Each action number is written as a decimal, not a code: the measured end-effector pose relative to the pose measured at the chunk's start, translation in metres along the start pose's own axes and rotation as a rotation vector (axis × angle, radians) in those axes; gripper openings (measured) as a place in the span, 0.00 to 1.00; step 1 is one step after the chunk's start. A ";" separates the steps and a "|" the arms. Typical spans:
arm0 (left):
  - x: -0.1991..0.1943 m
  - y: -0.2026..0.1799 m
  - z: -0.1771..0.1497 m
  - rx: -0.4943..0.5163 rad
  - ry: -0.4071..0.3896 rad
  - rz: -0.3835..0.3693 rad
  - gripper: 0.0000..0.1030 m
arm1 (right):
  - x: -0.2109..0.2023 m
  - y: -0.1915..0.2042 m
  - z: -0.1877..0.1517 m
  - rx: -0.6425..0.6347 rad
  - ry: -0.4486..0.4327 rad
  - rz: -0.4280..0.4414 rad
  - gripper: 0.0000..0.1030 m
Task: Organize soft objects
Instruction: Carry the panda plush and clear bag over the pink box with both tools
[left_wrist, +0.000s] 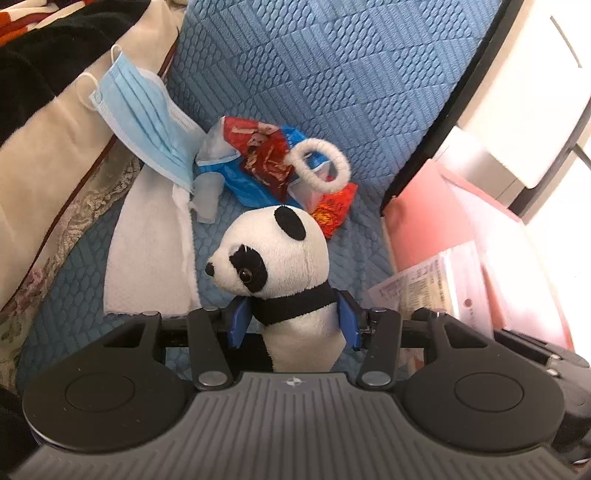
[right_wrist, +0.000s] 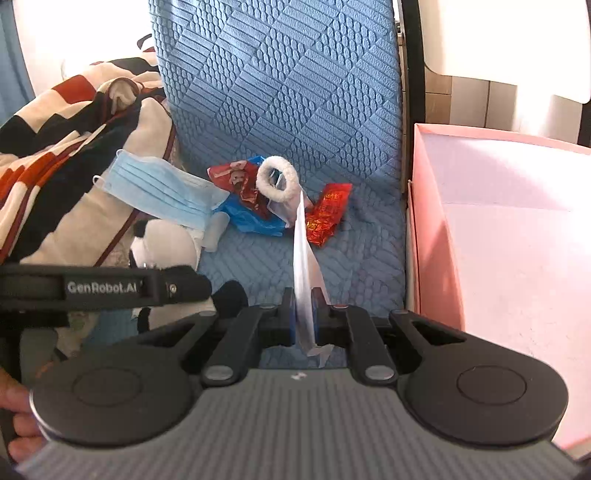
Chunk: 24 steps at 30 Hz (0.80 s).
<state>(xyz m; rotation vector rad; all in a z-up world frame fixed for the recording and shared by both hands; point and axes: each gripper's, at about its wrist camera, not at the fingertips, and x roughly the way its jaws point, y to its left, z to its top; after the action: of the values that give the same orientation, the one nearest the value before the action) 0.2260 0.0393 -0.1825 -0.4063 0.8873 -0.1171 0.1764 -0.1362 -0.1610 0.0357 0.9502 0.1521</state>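
**Panda toy and white sheet both held off the blue cushion**

Panda toy (left_wrist: 284, 266) sits upright between my left tongs (left_wrist: 293, 321), the blue pads pressed on its body just under the black collar. My right tongs (right_wrist: 303, 317) are pinched tight on a thin white sheet (right_wrist: 304, 258) that stands edge-on above the blue quilted cushion (right_wrist: 280, 92). Beyond lie a white fuzzy ring (left_wrist: 321, 166) on crumpled snack wrappers (left_wrist: 258, 155), a blue face mask (left_wrist: 147, 122) and a white tissue (left_wrist: 147, 258). A pink box (right_wrist: 498, 240) stands at the right.
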 end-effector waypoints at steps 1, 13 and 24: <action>-0.003 -0.001 0.001 -0.005 0.000 -0.005 0.54 | -0.002 0.001 0.001 -0.002 0.001 -0.005 0.11; -0.040 -0.031 0.013 -0.026 -0.002 -0.011 0.53 | -0.045 -0.009 0.033 0.008 -0.031 -0.013 0.11; -0.075 -0.080 0.053 -0.008 -0.066 -0.034 0.53 | -0.084 -0.033 0.087 -0.010 -0.080 -0.026 0.11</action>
<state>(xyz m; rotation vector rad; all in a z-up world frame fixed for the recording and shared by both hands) 0.2252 0.0013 -0.0660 -0.4303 0.8158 -0.1308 0.2024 -0.1777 -0.0459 0.0204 0.8699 0.1303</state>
